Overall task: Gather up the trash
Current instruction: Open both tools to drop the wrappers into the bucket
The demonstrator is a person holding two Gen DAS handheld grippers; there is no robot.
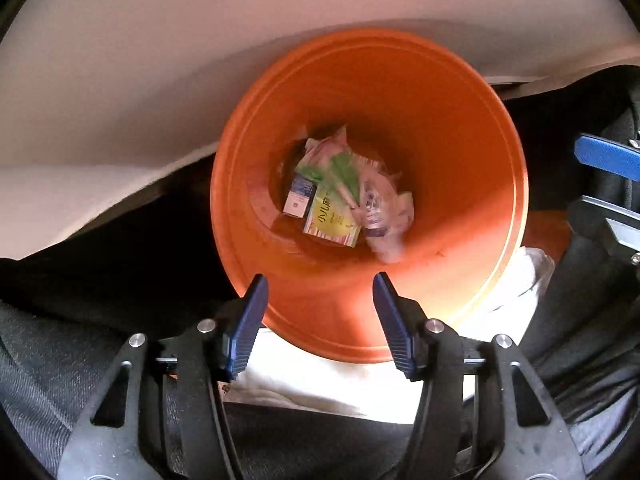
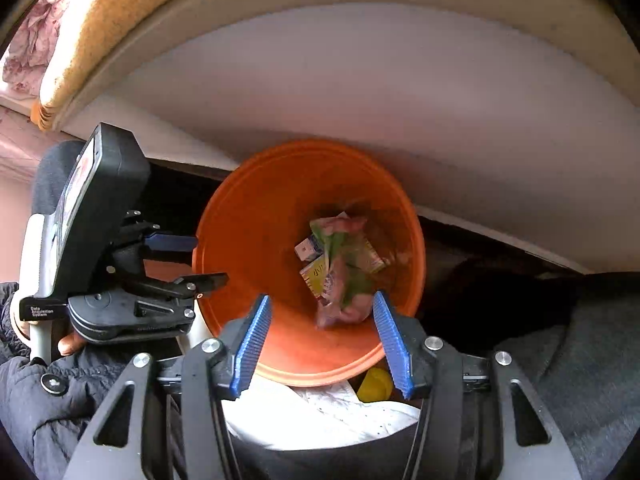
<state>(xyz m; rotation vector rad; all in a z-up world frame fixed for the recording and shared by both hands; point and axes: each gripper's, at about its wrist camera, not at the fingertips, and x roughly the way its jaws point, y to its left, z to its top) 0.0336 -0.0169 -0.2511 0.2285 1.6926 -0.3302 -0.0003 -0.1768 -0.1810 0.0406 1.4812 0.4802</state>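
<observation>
An orange bin (image 1: 460,152) stands below both grippers; it also shows in the right wrist view (image 2: 248,232). At its bottom lies trash: a yellow-green carton (image 1: 330,220), a small blue-and-white box (image 1: 298,196), a clear plastic bottle (image 1: 374,208) and wrappers. In the right wrist view a pink-and-green wrapper (image 2: 340,280) lies blurred on top of the pile. My left gripper (image 1: 320,292) is open and empty over the bin's near rim. My right gripper (image 2: 322,312) is open and empty above the bin. The left gripper (image 2: 192,260) also shows at the bin's left rim in the right wrist view.
A white panel (image 2: 360,100) runs behind the bin. White crumpled paper (image 2: 320,412) and a yellow object (image 2: 374,386) lie by the bin's near side. Dark clothing (image 1: 60,360) surrounds the lower edges. A yellow towel (image 2: 120,12) lies at the upper left.
</observation>
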